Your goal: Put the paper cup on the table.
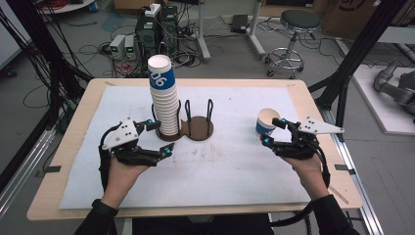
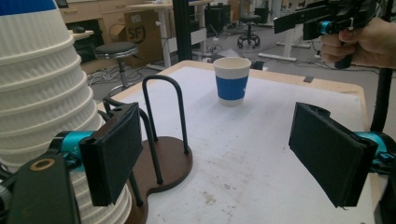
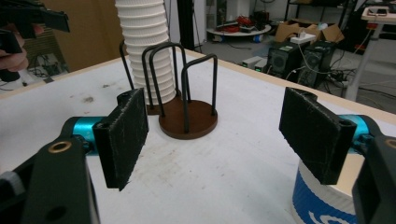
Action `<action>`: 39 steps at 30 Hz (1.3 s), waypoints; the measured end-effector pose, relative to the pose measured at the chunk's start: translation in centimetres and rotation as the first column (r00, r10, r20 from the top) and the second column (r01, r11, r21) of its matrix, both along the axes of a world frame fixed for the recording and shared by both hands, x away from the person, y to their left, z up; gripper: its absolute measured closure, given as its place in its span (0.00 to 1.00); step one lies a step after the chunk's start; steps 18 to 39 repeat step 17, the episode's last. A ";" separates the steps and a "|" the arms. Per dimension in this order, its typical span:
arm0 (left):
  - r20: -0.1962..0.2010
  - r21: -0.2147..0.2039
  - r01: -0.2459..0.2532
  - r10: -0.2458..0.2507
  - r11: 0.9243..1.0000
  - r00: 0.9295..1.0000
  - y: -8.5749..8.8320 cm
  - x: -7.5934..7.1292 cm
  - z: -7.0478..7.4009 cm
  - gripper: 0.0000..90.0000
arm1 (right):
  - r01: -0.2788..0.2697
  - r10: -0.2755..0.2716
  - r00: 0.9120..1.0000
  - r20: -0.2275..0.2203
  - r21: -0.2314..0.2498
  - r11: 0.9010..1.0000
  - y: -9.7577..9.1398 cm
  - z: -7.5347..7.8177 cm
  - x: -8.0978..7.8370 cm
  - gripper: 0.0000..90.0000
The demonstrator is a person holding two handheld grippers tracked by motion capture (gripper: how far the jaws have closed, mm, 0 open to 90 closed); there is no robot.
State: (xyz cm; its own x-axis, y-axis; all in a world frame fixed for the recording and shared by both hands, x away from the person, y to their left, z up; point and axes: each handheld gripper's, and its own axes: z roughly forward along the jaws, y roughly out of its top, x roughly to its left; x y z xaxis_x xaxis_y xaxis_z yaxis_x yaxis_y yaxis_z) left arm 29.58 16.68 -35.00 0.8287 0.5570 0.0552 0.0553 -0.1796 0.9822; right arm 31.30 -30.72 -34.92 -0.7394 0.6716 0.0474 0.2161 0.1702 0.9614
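A tall stack of white ribbed paper cups, the top one banded blue, stands in one side of a brown wire-hooped holder. My left gripper is just in front of the stack's base, open, with nothing between its pads. A single blue-banded cup stands upright at the right of the mat. My right gripper is open beside it. In the right gripper view that cup sits low, behind the right-hand pad, not between the jaws.
A white mat covers the wooden table. The holder's second ring holds no cups. Beyond the table are a stool, computer boxes and cables on the floor. Black frame posts stand at both sides.
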 end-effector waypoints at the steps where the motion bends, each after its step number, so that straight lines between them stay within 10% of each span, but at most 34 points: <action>1: -0.003 0.003 -0.005 0.005 1.000 1.000 0.1 0.0 -0.1 0.19 | 0.002 -0.002 1.000 -0.004 -0.002 1.000 0.0 0.0 0.0 0.27; 39: -0.021 0.000 -0.028 0.028 1.000 0.999 0.9 0.1 -0.3 0.19 | 0.004 -0.004 1.000 -0.004 -0.008 1.000 0.2 -0.1 0.5 0.26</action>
